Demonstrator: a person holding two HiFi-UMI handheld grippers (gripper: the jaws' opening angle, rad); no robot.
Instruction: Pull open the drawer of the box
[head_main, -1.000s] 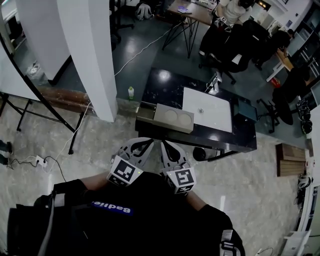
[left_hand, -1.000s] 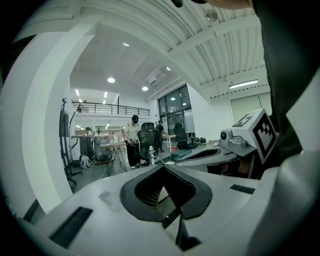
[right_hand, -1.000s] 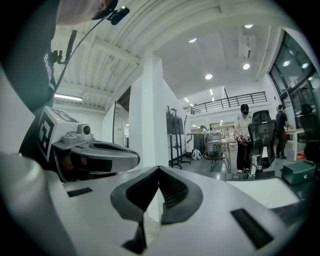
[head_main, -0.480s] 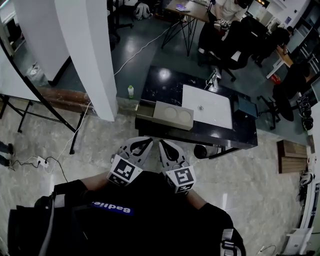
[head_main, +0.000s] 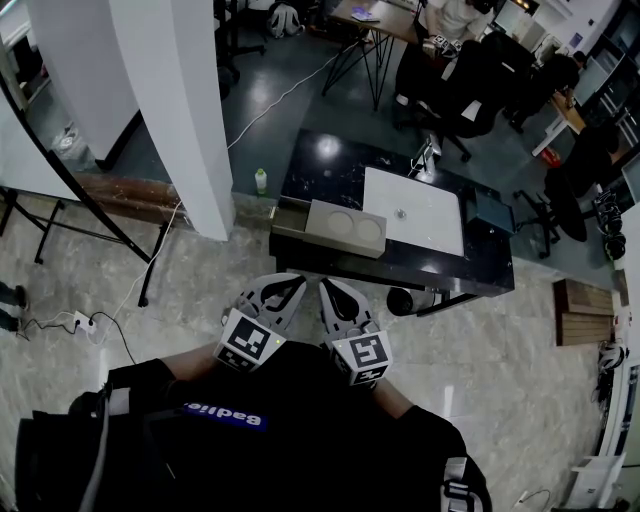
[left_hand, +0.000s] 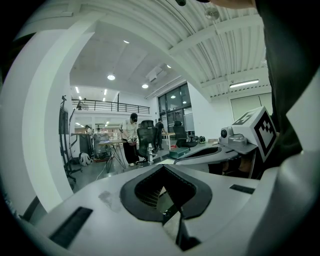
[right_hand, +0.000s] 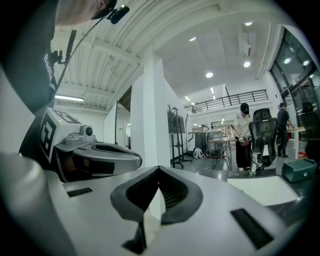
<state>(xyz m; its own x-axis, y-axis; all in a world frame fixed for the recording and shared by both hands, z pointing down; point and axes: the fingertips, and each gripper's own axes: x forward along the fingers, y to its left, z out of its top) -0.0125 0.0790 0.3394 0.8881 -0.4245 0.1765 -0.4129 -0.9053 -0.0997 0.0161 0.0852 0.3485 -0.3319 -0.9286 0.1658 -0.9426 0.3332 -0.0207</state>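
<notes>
A beige box with two round recesses on top lies on the black table, near the table's front edge. A darker olive drawer part sticks out at the box's left end. Both grippers are held close to the person's chest, well short of the table. The left gripper and the right gripper point towards the box side by side, both shut and empty. In the left gripper view the left gripper has its tips together; in the right gripper view so does the right gripper.
A white board and a small dark case lie on the table right of the box. A white pillar stands to the left, with a green bottle on the floor. Chairs and people are behind the table.
The head view has shifted slightly, so the table sits a little higher in the picture. Both grippers stay shut in the same place by the chest.
</notes>
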